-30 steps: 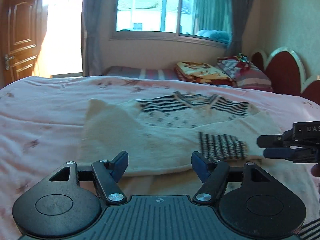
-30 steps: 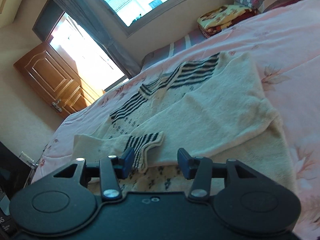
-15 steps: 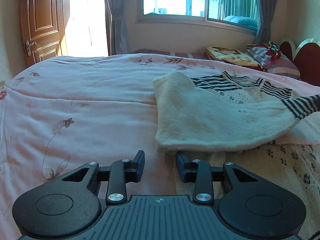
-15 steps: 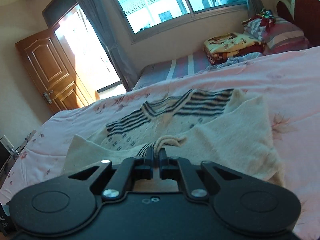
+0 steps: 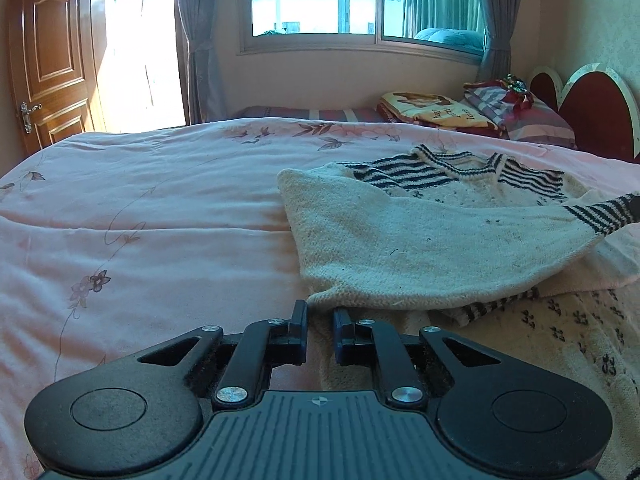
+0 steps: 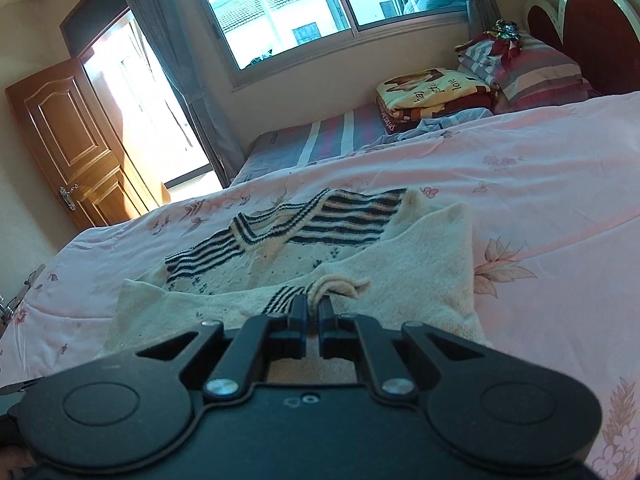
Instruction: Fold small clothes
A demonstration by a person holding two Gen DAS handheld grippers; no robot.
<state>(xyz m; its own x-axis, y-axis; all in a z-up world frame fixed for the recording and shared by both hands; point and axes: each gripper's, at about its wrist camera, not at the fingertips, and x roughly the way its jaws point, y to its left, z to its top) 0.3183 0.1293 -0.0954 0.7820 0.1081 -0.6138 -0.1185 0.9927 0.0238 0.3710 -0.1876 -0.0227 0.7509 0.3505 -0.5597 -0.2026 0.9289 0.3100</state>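
Note:
A cream knitted sweater with navy stripes at the collar lies on the pink bedspread; it also shows in the right wrist view. One sleeve is folded across the body, its striped cuff stretched to the right. My right gripper is shut on the striped cuff and holds it a little above the sweater. My left gripper sits at the sweater's lower left edge, jaws narrowed with a small gap; sweater hem lies between them, and I cannot tell whether they pinch it.
Folded blankets and pillows are stacked at the far right by the red headboard. A wooden door stands far left and a window is behind the bed.
My right gripper closed on the striped cuff and lifted it. My left gripper moved left to the sweater's lower corner and narrowed its jaws.

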